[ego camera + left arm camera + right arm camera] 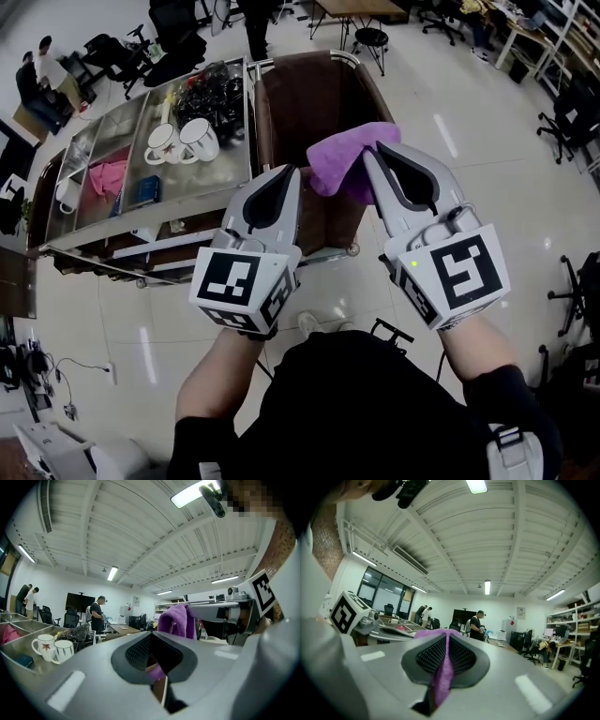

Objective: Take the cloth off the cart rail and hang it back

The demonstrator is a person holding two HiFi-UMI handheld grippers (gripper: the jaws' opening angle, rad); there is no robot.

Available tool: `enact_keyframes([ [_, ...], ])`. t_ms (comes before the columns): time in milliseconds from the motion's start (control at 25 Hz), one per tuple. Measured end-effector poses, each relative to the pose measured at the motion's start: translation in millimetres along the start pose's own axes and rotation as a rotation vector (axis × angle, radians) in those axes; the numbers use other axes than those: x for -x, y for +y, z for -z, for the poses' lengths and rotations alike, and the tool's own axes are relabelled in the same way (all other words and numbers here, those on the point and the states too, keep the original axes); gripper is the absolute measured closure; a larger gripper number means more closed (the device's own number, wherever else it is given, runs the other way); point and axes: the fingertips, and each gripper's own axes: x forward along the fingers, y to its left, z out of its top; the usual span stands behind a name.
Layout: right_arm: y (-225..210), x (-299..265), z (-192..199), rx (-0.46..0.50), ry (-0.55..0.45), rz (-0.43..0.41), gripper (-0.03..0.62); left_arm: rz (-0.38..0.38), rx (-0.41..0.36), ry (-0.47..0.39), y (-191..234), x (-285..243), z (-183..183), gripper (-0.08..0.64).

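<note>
A purple cloth hangs bunched between my two grippers, above the brown bag at the end of the cart. My right gripper is shut on its upper right part, and in the right gripper view a purple strip runs down between the pads. The tip of my left gripper meets the cloth's left edge. A bit of purple sits in its narrow jaw gap, so it looks shut on the cloth. The left gripper view also shows the cloth draped from the right gripper.
The steel cart stands just ahead, its chrome rail framing the bag. On its top are two mugs, a pink rag and dark clutter. Office chairs, desks and people stand around the room.
</note>
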Motion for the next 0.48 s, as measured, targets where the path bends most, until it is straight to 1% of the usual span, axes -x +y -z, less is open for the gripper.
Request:
enact_keyframes([
  [80,5,19,-5,0.004,-0.004,-0.020,0.574,-0.013,-0.008,-0.002,-14,7,-3,0.560],
  [200,12,49,10,-0.025,0.128,-0.048,0.574,-0.029,-0.026,-0.009,-32,17,-9,0.560],
  [240,13,55,13,-0.031,0.146,-0.055,0.574,-0.032,-0.032,-0.011,-37,19,-10,0.560],
  [480,26,74,28,-0.059,0.160,-0.077,0.574,-0.038,-0.045,-0.010,-56,34,-10,0.560],
])
